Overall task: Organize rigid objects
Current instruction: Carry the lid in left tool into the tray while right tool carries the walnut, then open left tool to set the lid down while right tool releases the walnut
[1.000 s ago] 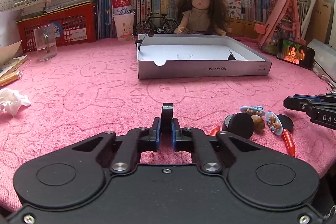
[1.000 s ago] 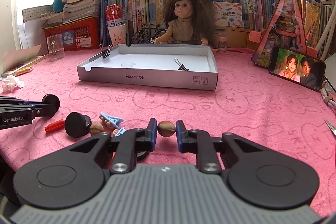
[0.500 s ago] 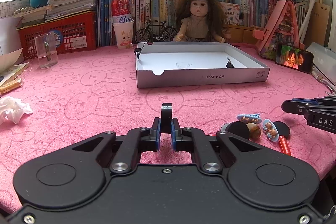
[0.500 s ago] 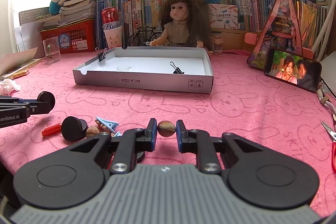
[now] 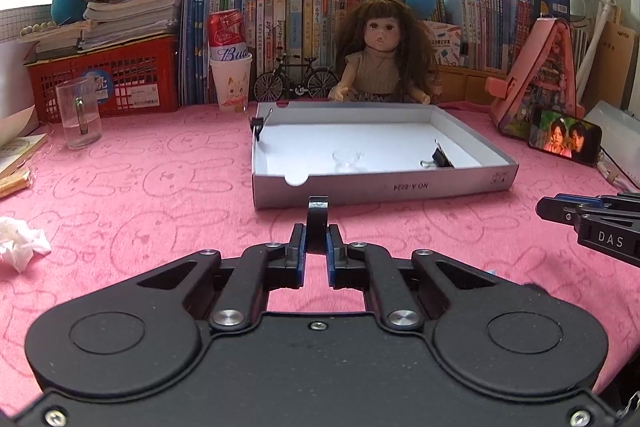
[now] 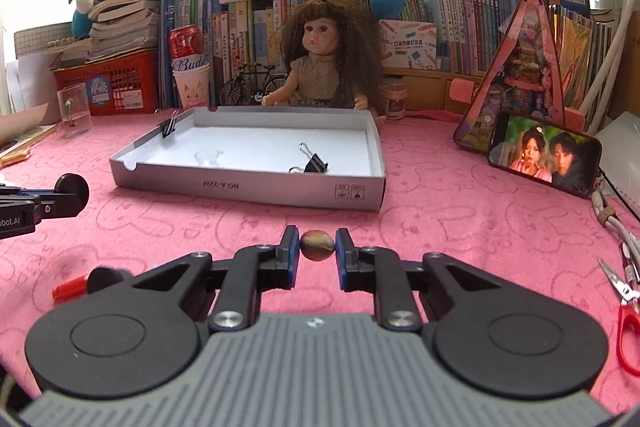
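Observation:
My left gripper is shut on a thin black disc held on edge, just short of the shallow white cardboard tray. My right gripper is shut on a small brown nut-like oval in front of the same tray. Inside the tray lie a black binder clip and a small clear piece; another binder clip is clipped on its left wall. A red pen tip and a black disc peek out at the lower left in the right wrist view.
A pink rabbit-print cloth covers the table. A doll, toy bicycle, cup and can, red basket and books line the back. A glass, crumpled tissue, phone and scissors sit around.
Both grippers have risen and moved toward the tray with their objects still held. The pile of small items has dropped out of the left wrist view and mostly behind the right gripper.

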A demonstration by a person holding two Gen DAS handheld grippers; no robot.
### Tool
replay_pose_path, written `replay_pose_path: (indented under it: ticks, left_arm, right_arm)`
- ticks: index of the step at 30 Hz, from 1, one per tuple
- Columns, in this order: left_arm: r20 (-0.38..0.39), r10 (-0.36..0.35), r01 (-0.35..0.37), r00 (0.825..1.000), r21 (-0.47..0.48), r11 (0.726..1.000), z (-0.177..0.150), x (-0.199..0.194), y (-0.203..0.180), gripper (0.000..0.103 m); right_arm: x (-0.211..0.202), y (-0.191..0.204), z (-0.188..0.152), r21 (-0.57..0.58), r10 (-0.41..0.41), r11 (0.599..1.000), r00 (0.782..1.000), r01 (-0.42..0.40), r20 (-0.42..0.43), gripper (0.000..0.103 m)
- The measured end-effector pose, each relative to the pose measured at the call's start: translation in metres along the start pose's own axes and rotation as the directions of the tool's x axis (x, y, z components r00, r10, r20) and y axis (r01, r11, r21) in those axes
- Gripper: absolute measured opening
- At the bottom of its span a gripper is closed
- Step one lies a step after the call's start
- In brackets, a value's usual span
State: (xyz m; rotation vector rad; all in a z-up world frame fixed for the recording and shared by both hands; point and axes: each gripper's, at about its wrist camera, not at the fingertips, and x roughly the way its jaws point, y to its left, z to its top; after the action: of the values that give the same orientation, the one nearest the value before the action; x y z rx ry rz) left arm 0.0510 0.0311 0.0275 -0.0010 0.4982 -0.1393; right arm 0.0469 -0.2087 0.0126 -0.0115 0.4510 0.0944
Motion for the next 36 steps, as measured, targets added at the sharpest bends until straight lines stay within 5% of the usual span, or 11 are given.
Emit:
replay_pose_path:
  ticks: [7, 13, 22, 36]
  left_arm:
    - [0.047, -0.056, 0.057, 0.997, -0.012, 0.998, 0.03, 0.027, 0.0, 0.009]
    - [0.013, -0.064, 0.065, 0.998, -0.066, 0.996, 0.061, 0.078, 0.007, 0.009]
    - [-0.069, -0.004, -0.001, 0.998, -0.086, 0.996, 0.075, 0.151, 0.007, 0.009]
    - [-0.119, 0.038, -0.045, 0.992, -0.052, 0.998, 0.07, 0.174, -0.003, 0.01]
  right_arm:
    - [0.03, -0.005, 0.032, 0.028, -0.024, 0.999, 0.999, 0.023, 0.026, 0.023]
    - [0.079, -0.008, 0.057, 0.047, -0.058, 0.997, 0.998, 0.058, -0.01, 0.023]
    - [0.129, -0.013, 0.064, 0.087, -0.059, 0.994, 0.991, 0.07, -0.12, 0.023]
    - [0.15, -0.016, 0.057, 0.126, -0.041, 0.99, 0.982, 0.065, -0.182, 0.023]
